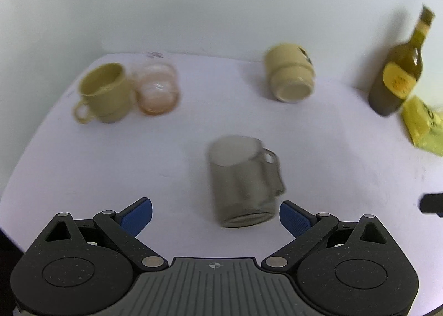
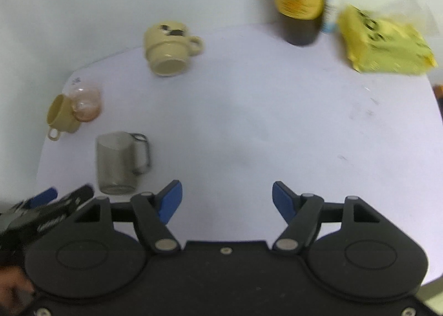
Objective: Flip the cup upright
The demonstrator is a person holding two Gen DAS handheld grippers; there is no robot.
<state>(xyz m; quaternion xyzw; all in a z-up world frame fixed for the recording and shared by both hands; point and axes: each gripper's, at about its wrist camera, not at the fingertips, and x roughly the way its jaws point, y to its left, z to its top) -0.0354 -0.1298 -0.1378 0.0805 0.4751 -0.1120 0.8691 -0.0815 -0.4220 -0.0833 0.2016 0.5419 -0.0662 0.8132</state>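
A grey translucent mug stands upright on the white table, handle to the right. It sits just ahead of my open left gripper, whose blue fingertips are on either side of its base without touching. The mug also shows in the right wrist view, at the left. My right gripper is open and empty over bare table. A cream mug lies on its side at the back, its base toward me; it also shows in the right wrist view.
An upright yellow-green cup and a pinkish glass stand together at the back left. A dark bottle with a yellow label and a yellow packet are at the right. A wall runs behind the table.
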